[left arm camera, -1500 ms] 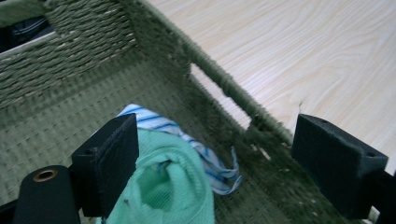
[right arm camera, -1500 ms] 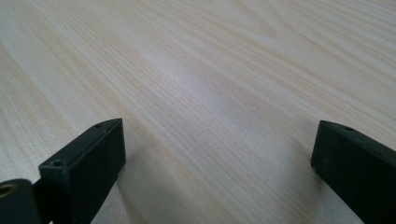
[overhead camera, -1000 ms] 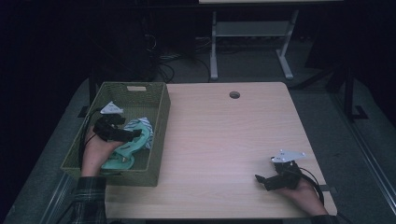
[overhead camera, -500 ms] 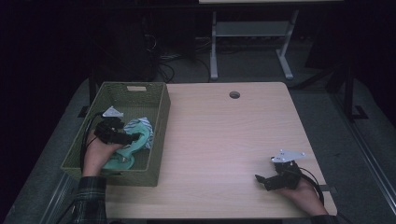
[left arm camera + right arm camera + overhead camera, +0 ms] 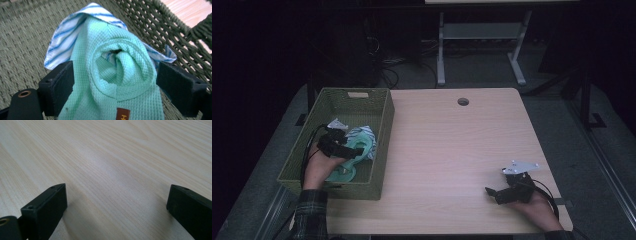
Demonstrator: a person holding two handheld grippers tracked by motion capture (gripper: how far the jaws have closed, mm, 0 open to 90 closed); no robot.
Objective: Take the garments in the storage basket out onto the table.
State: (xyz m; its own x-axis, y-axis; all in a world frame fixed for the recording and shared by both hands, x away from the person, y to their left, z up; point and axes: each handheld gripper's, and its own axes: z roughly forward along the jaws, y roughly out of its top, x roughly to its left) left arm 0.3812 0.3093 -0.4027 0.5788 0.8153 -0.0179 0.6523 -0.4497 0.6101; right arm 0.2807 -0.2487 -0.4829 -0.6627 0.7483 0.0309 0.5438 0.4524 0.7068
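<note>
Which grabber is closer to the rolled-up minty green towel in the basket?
Left. The left gripper is inside the green woven basket, its open fingers either side of the mint-green waffle-weave cloth. The right gripper rests far across the pale wooden table, open, holding nothing.

Label (image 5: 123,114) on mint cloth (image 5: 117,82) cut off, unreadable.

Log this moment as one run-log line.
left hand-held gripper: open, jaws around green cloth in basket | striped cloth: under green | right hand-held gripper: open, over bare table
</note>
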